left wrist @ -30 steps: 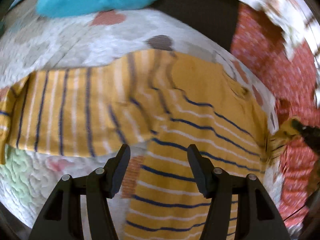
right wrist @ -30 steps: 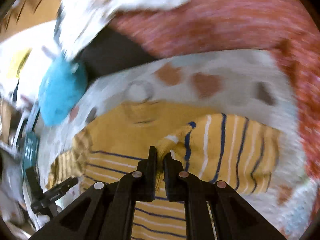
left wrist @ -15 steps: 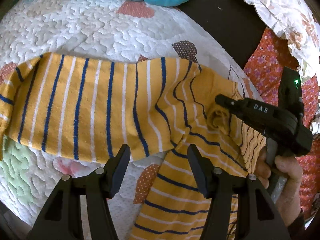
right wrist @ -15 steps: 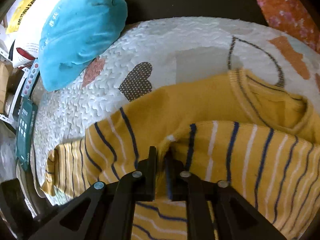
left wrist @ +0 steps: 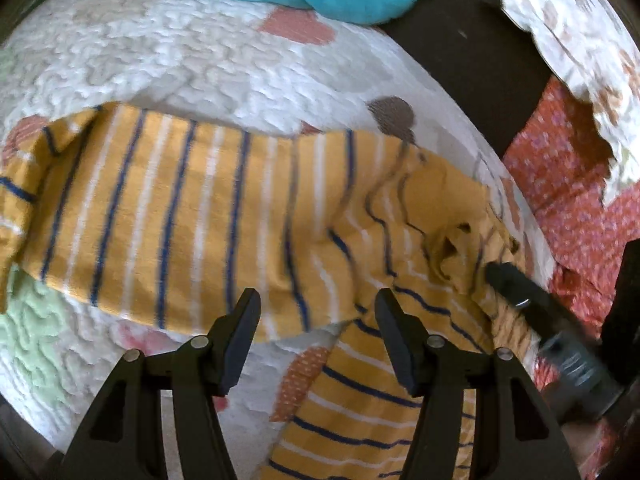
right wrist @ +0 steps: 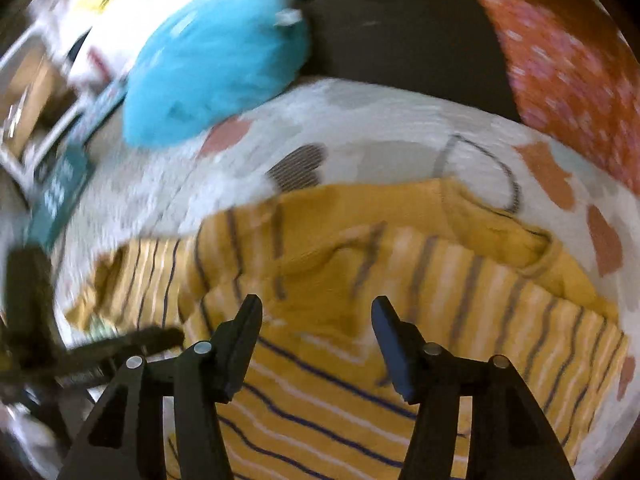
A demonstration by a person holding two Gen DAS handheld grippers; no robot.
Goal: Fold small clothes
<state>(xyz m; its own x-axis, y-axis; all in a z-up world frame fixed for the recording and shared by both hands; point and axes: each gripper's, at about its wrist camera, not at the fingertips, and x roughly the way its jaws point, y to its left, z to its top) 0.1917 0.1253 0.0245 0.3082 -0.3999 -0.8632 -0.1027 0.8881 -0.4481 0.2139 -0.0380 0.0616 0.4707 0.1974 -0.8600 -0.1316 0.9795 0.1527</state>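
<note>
A small yellow sweater (left wrist: 224, 216) with blue and white stripes lies on a white quilted bedspread (left wrist: 192, 64). One sleeve is folded across its body; its collar (right wrist: 532, 248) points away. My left gripper (left wrist: 316, 300) is open and empty, hovering over the sleeve's lower edge. My right gripper (right wrist: 316, 304) is open and empty above the sweater's (right wrist: 360, 264) chest. The right gripper also shows in the left wrist view (left wrist: 516, 284) at the sweater's right edge. The left gripper shows in the right wrist view (right wrist: 152, 338), low at the left.
A turquoise cushion (right wrist: 216, 76) lies at the far side of the bedspread (right wrist: 384, 120). A red floral cloth (left wrist: 576, 200) lies to the right. A dark gap (right wrist: 400, 28) runs behind the bed. Boxes and clutter (right wrist: 56, 184) stand at the left.
My right gripper has opened and let go of the sleeve, which now lies folded over the sweater. It has drawn back slightly. My left gripper stays open and has shifted a little.
</note>
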